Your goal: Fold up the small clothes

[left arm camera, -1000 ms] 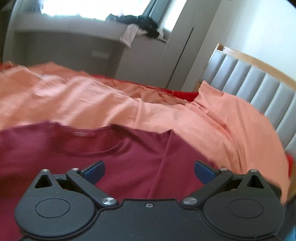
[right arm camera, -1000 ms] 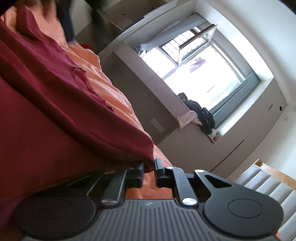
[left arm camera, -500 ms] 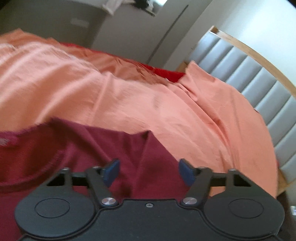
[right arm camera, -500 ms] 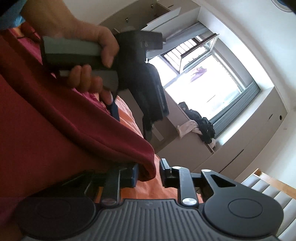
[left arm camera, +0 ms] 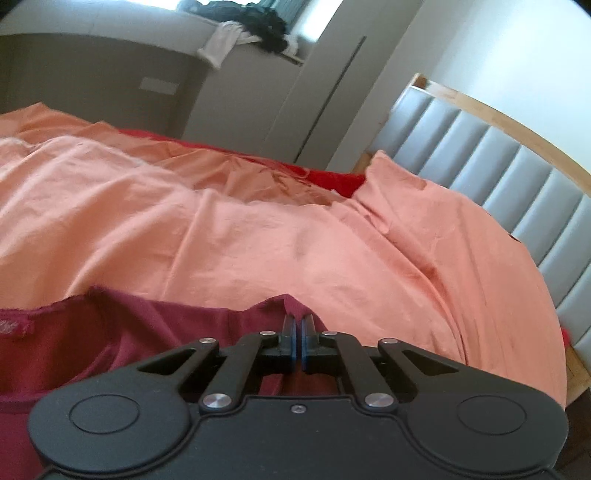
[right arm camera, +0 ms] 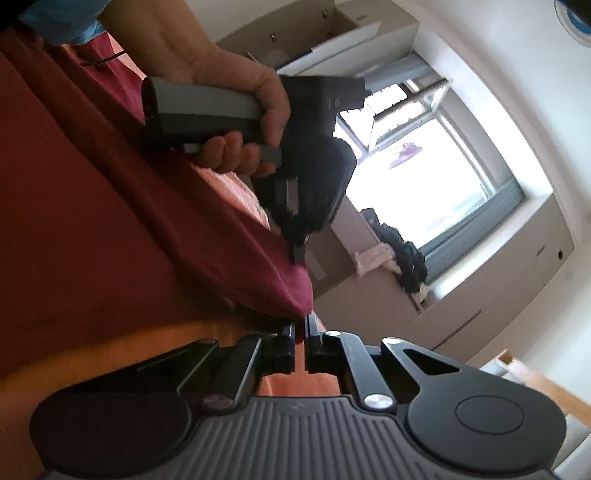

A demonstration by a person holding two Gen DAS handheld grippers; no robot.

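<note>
A dark red shirt (left arm camera: 122, 332) lies on the orange bedsheet (left arm camera: 295, 240), neckline at the left of the left wrist view. My left gripper (left arm camera: 298, 325) is shut on a shirt edge near the shoulder. In the right wrist view the shirt (right arm camera: 110, 229) fills the left side, tilted. My right gripper (right arm camera: 300, 325) is shut on a corner of the shirt's edge. The left gripper (right arm camera: 295, 254) also shows there, held by a hand, its tip on the same shirt edge a little farther along.
A grey padded headboard (left arm camera: 517, 166) with a wooden rim stands at the right. A grey ledge under the window (right arm camera: 424, 158) carries a pile of dark and white clothes (left arm camera: 255, 26). A red sheet (left arm camera: 332, 177) shows at the bed's far side.
My left gripper has closed from wide open onto the shirt edge. My right gripper opened slightly half a second ago and has shut again on the shirt corner. The left hand moved into the right wrist view.
</note>
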